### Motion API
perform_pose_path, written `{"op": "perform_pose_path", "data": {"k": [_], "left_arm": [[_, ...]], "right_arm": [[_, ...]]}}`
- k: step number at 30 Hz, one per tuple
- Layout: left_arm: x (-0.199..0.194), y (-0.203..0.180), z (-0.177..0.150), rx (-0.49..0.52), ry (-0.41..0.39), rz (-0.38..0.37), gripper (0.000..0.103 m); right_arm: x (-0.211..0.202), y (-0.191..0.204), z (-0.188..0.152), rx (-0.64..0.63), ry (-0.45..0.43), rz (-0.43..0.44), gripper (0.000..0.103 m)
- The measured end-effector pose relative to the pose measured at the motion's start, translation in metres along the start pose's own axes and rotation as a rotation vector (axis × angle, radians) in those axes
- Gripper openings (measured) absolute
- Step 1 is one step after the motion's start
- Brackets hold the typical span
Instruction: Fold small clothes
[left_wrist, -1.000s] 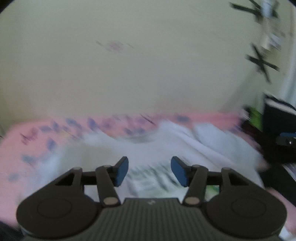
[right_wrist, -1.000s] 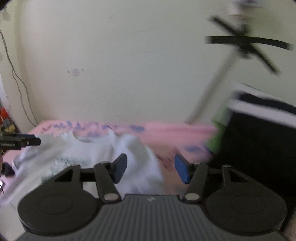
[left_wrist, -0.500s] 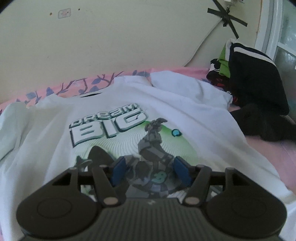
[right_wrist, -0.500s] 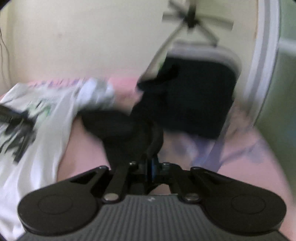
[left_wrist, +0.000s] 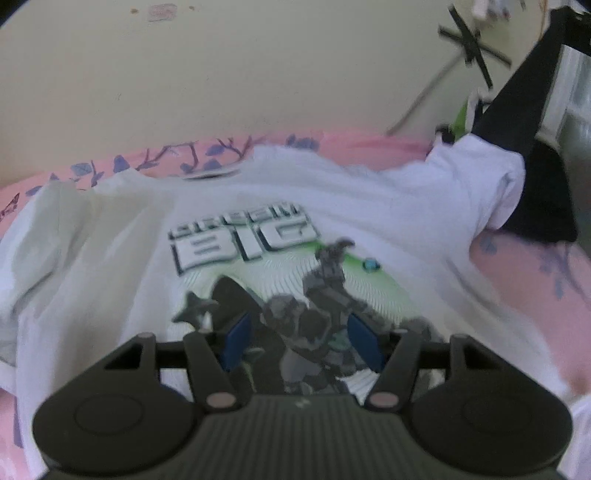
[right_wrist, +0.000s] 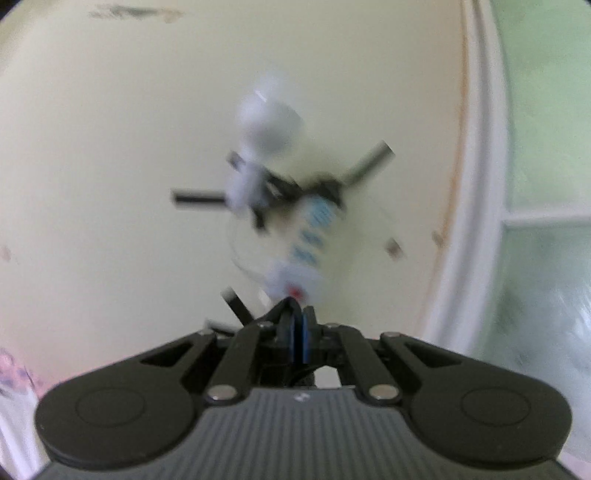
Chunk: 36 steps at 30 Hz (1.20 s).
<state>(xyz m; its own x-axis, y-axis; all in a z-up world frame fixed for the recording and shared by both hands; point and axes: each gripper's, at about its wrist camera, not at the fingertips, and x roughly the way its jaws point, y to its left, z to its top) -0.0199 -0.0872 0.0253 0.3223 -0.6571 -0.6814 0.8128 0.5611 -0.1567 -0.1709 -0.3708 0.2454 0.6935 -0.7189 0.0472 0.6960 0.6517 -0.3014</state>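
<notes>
A white T-shirt (left_wrist: 332, 192) with a "DREAM BIG" print lies spread face up on the pink flowered bedsheet (left_wrist: 535, 266). My left gripper (left_wrist: 300, 332) hovers open just above the printed figure, and its blue pads (left_wrist: 238, 334) touch no cloth. At the shirt's right sleeve, a black garment (left_wrist: 517, 110) is pulled up in a taut strip toward the top right corner. My right gripper (right_wrist: 298, 332) is raised and faces the wall. Its jaws are shut, with a sliver of that black garment (right_wrist: 284, 308) pinched between the pads.
A white power strip (right_wrist: 306, 236) is fixed to the cream wall with black tape, straight ahead of the right gripper. To the right runs a white window frame (right_wrist: 476, 221). Something green (left_wrist: 461, 114) lies behind the black garment at the bed's far right.
The right gripper shut on the black clothing, then swung up from the bed to face the wall, lifting the garment. The left gripper came down closer over the shirt's print.
</notes>
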Motion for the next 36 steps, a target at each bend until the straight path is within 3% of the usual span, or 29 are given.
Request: {"op": "perform_pose_path", "data": {"k": [6,8,10,11,12,13,14,16,19,22,24,25,28,29,30,31,33,36], "left_arm": [[-0.058,0.046,0.018,-0.141,-0.161,0.01,0.066],[-0.072,0.062,0.02,-0.189,-0.195,0.024,0.069],[-0.082,0.079,0.019,-0.238,-0.213,0.043,0.072],[-0.083,0.086,0.02,-0.254,-0.214,0.05,0.072],[-0.083,0.093,0.019,-0.271,-0.207,0.062,0.072],[-0.081,0.098,0.018,-0.28,-0.199,0.071,0.072],[-0.079,0.101,0.018,-0.286,-0.191,0.076,0.072],[-0.073,0.106,0.015,-0.293,-0.173,0.083,0.072],[-0.065,0.109,0.015,-0.301,-0.155,0.077,0.072],[-0.062,0.112,0.015,-0.3,-0.144,0.077,0.072],[-0.07,0.119,0.013,-0.307,-0.151,0.086,0.072],[-0.076,0.123,0.014,-0.316,-0.16,0.092,0.072],[-0.105,0.142,0.014,-0.357,-0.196,0.126,0.072],[-0.118,0.15,0.012,-0.369,-0.206,0.148,0.072],[-0.135,0.159,0.009,-0.382,-0.217,0.182,0.072],[-0.151,0.166,0.007,-0.389,-0.227,0.217,0.072],[-0.186,0.179,-0.001,-0.398,-0.252,0.305,0.072],[-0.247,0.195,-0.015,-0.41,-0.302,0.472,0.075]], "right_arm": [[0.012,0.107,0.064,0.006,-0.08,0.344,0.0],[0.013,0.152,0.076,0.023,-0.065,0.522,0.0],[0.017,0.198,0.077,0.041,0.023,0.773,0.0],[0.017,0.219,0.074,0.038,0.064,0.869,0.016],[0.016,0.24,0.068,0.018,0.099,0.927,0.063],[0.012,0.254,0.061,-0.016,0.102,0.95,0.073],[0.008,0.264,0.053,-0.06,0.095,0.965,0.074],[0.004,0.273,0.036,-0.137,0.112,0.965,0.074],[0.011,0.25,0.009,-0.096,0.185,0.945,0.074],[0.023,0.217,-0.033,-0.059,0.272,0.831,0.074],[0.033,0.203,-0.071,-0.046,0.377,0.752,0.07],[0.04,0.198,-0.09,-0.035,0.431,0.746,0.07],[0.047,0.197,-0.141,0.011,0.569,0.772,0.056],[0.044,0.2,-0.155,0.005,0.597,0.781,0.048],[0.044,0.206,-0.167,-0.034,0.618,0.763,0.031],[0.045,0.207,-0.178,-0.087,0.636,0.727,0.029],[0.055,0.188,-0.188,-0.058,0.645,0.62,0.052],[0.059,0.165,-0.181,-0.028,0.654,0.546,0.047]]}}
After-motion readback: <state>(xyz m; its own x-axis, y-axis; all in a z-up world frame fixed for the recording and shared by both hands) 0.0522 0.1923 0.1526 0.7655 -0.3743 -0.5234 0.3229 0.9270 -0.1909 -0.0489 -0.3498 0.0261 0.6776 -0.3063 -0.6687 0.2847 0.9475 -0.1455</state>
